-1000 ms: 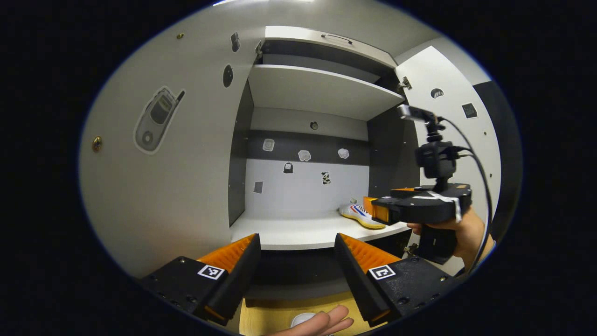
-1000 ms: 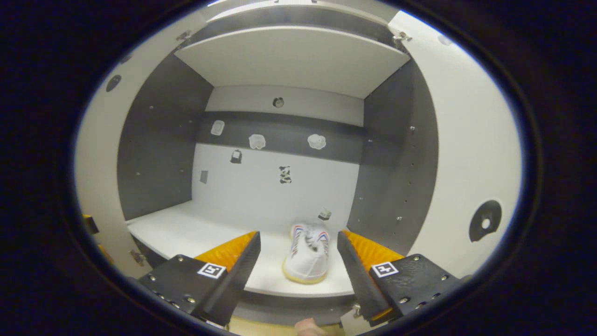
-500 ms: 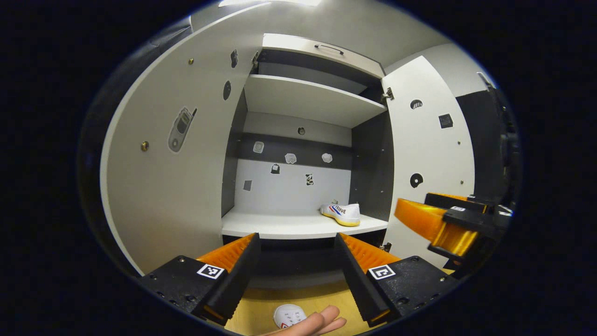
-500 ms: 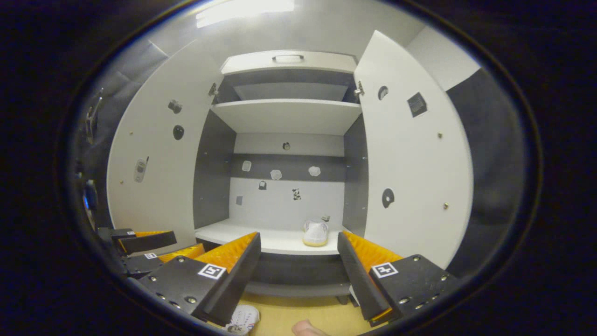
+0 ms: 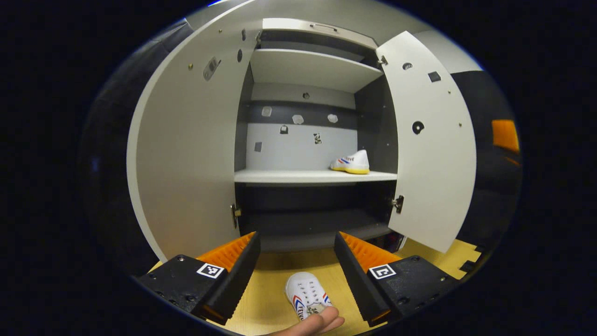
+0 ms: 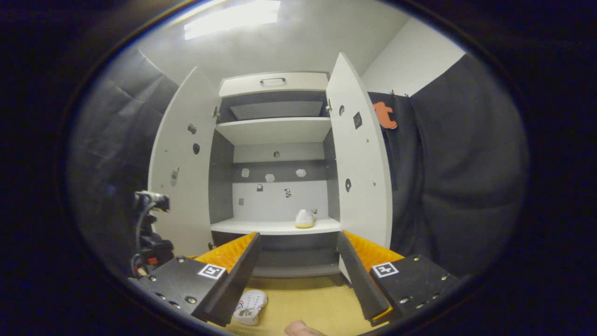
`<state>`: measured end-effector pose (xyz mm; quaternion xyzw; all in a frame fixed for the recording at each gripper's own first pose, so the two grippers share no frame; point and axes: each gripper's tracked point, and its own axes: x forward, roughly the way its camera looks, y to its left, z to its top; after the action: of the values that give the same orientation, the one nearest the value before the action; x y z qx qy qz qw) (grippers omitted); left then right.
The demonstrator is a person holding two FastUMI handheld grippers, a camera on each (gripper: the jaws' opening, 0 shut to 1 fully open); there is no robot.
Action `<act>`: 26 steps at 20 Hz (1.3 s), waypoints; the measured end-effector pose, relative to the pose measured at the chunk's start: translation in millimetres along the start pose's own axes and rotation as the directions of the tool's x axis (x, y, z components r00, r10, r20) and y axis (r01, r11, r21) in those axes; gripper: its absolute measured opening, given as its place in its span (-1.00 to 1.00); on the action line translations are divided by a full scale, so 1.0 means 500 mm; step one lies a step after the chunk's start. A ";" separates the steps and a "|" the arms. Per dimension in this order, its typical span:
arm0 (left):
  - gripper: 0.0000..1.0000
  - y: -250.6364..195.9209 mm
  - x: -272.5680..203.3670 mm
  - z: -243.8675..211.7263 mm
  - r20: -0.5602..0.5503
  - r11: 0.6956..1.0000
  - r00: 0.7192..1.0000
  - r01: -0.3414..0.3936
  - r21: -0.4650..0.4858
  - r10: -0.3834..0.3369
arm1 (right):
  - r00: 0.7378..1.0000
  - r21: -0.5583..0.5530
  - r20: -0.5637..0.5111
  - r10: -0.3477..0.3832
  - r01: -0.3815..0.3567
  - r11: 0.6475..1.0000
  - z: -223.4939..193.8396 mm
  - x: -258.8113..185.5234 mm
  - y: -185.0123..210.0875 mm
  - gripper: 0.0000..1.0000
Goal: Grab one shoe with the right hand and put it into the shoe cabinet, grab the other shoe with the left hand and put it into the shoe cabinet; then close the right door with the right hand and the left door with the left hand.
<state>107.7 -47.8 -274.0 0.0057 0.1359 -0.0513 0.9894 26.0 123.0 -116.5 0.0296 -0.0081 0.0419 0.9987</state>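
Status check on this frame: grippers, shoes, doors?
Left gripper open above floor shoe. Right gripper open, empty. Other shoe on cabinet shelf. Both doors open, path clear.

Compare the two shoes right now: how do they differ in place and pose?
The shoe on the shelf rests inside the shoe cabinet, at the shelf's right end, side-on in the left gripper view. The shoe on the floor lies outside, on the wooden floor before the cabinet, between the open left tool's fingers, seen from above. Both are white with red and blue stripes, and neither is held.
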 end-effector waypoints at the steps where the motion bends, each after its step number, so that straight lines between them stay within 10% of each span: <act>1: 0.94 0.002 0.006 -0.038 -0.027 1.000 1.000 -0.004 0.007 0.004 | 1.000 0.012 0.004 0.003 -0.003 1.000 -0.003 -0.022 -0.001 0.96; 9: 0.96 -0.005 0.047 -0.364 -0.387 1.000 0.922 -0.016 -0.011 0.011 | 0.997 -0.007 0.047 -0.059 0.059 0.998 0.004 -0.081 -0.043 0.96; 20: 1.00 -0.005 0.052 -0.465 -0.519 0.986 0.852 -0.025 -0.164 -0.065 | 0.999 -0.007 0.045 -0.001 0.001 1.000 -0.012 -0.080 -0.007 0.96; 26: -0.37 -0.020 0.055 -0.456 -0.506 0.991 0.856 0.049 -0.125 -0.106 | 0.998 -0.025 0.034 0.052 -0.051 0.998 -0.030 -0.080 0.032 0.96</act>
<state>71.8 -54.6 -500.8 -0.0395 0.3963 -0.0805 0.9137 -14.8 136.5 -131.2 0.0183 -0.0268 0.0670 0.9972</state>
